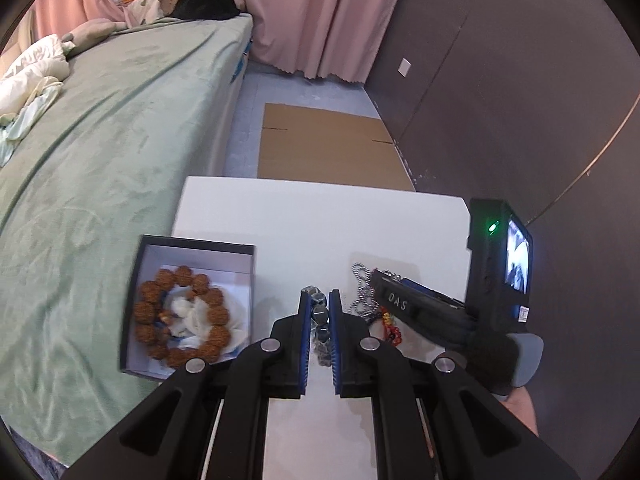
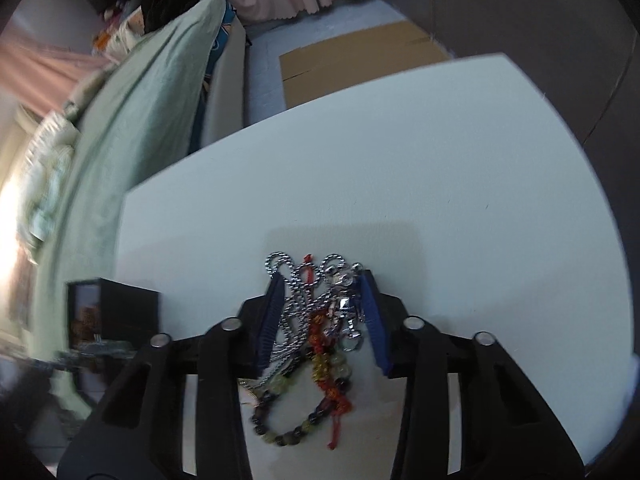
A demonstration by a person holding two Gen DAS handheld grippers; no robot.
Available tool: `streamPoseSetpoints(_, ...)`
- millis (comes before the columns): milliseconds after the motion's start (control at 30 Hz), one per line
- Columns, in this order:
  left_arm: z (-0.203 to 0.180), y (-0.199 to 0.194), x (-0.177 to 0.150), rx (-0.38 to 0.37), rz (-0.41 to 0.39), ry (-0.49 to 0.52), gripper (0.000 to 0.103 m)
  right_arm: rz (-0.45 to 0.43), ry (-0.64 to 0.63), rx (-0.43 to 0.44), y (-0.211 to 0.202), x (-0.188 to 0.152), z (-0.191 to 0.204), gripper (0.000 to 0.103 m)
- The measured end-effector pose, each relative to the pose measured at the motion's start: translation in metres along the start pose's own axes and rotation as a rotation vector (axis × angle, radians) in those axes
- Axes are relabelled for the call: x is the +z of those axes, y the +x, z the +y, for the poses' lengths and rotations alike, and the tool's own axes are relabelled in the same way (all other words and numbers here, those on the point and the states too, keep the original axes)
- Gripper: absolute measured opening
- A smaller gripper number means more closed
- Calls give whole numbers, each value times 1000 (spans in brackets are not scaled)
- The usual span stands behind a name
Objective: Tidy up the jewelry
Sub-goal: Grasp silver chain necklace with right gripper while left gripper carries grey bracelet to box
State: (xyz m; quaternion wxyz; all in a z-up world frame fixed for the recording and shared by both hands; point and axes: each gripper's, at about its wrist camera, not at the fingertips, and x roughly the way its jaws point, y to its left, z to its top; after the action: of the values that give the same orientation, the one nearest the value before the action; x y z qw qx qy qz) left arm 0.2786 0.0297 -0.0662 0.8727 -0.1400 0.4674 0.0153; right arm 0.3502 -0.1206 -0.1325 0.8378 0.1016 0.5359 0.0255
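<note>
At nine o'clock in the left wrist view sits an open dark cardboard box with a white lining [image 1: 192, 304], holding a bracelet of large, knobbly brown seed beads [image 1: 182, 316] coiled around white padding — already sorted, so the box seems to be where each piece belongs. It rests at the left edge of the white bench [image 1: 320, 216], close to the green-sheeted bed [image 1: 100, 160].

At six o'clock, the left hand-held gripper [image 1: 320, 320] is clamped on a strand of dark, faceted grey beads [image 1: 320, 314], which runs between its blue pads, presumably lifted for carrying to the box.

At three o'clock, the right hand-held gripper [image 2: 318, 312] straddles a tangled pile — silver rope chain [image 2: 296, 300], red knotted cord [image 2: 320, 344] and a bracelet of pale green and dark beads [image 2: 300, 416]. Its jaws are part-closed around the chain; whether the pads already press it, I cannot tell.
</note>
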Motion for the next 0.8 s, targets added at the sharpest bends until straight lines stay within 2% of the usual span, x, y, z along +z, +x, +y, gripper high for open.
streamPoseSetpoints(67, 3, -7, 1, 9, -9, -4, 7, -18, -27, -44, 2, 0, 0, 18)
streamPoseSetpoints(100, 5, -11, 2, 15, -15, -6, 7, -19, -25, -29, 3, 0, -2, 18)
streamPoseSetpoints(300, 11, -34, 6, 26, -47, -4, 7, 23, 68, 162, -4, 6, -30, 14)
streamPoseSetpoints(567, 17, -60, 16, 36, -94, -2, 7, -58, 61, 309, -47, 5, -28, 14)
streamPoseSetpoints(800, 30, -79, 25, 67, -131, -10, 7, -206, -26, 422, -99, 9, -2, 14)
